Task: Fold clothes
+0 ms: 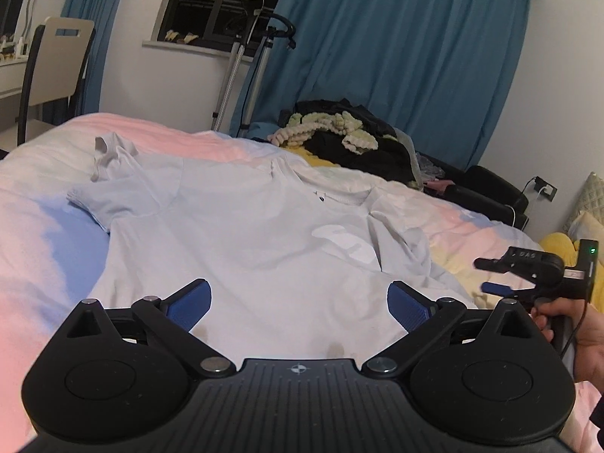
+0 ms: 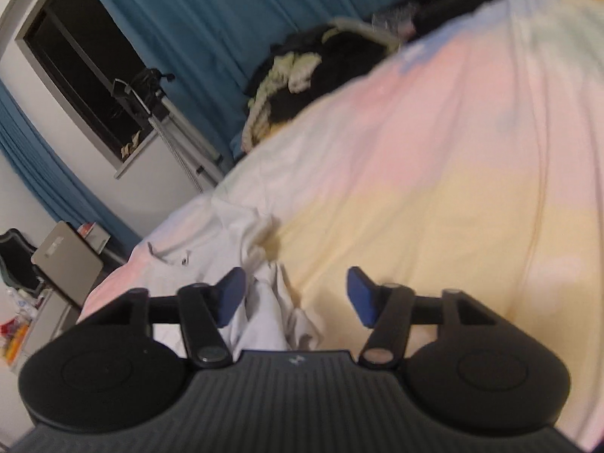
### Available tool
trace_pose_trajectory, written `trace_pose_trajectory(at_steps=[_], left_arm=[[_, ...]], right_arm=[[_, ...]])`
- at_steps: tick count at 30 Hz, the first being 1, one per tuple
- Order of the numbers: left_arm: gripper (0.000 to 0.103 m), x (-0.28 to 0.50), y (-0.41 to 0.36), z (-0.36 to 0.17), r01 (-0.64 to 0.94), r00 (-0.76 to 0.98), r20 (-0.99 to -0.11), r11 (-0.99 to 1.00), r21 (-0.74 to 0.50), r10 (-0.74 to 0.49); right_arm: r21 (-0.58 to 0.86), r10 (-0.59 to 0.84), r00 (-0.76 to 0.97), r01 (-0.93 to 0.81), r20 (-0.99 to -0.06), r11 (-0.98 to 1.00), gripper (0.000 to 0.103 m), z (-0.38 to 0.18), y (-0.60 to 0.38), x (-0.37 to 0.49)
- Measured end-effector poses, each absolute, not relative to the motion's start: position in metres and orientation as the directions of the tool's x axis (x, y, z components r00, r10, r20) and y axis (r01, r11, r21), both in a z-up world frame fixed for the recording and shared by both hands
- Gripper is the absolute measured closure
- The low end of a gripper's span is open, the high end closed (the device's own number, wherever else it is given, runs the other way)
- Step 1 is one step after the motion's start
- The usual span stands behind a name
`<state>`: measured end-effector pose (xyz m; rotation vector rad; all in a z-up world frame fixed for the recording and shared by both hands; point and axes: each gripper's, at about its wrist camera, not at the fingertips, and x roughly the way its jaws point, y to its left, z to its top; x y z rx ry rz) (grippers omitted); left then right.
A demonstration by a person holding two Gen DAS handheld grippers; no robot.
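A pale grey T-shirt point(image 1: 241, 226) with a white chest print lies spread front-up on the bed, collar at the far side; one sleeve is bunched at the right. My left gripper point(image 1: 300, 302) is open and empty, just above the shirt's near hem. My right gripper point(image 1: 490, 275) is seen at the right, held by a hand, open beside the bunched sleeve. In the right wrist view the right gripper point(image 2: 296, 294) is open and empty over the crumpled sleeve edge of the T-shirt point(image 2: 271, 313).
The bed sheet point(image 2: 434, 188) is pink, yellow and blue. A pile of dark and cream clothes point(image 1: 351, 139) lies at the far side of the bed. Blue curtains point(image 1: 396, 56), a window and a chair point(image 1: 56, 64) stand behind.
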<state>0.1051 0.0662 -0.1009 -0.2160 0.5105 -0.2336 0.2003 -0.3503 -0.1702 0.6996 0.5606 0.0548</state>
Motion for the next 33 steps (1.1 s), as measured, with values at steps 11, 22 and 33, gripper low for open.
trace_pose_trajectory(at_steps=[11, 22, 33], left_arm=[[0.002, 0.108, 0.058, -0.111, 0.199, 0.818, -0.495, 0.952, -0.234, -0.293], [0.002, 0.104, 0.063, -0.109, 0.193, 0.827, -0.484, 0.953, -0.235, -0.287], [0.002, 0.122, 0.053, -0.127, 0.154, 0.803, -0.536, 0.960, -0.235, -0.260]], right_arm=[[0.603, 0.289, 0.788, 0.127, -0.544, 0.788, 0.097, -0.201, -0.332, 0.223], [0.595, 0.000, 0.942, 0.211, -0.334, 0.775, 0.098, -0.108, -0.386, 0.212], [0.524, -0.163, 0.938, 0.308, -0.305, 0.794, 0.039, -0.158, -0.430, 0.218]])
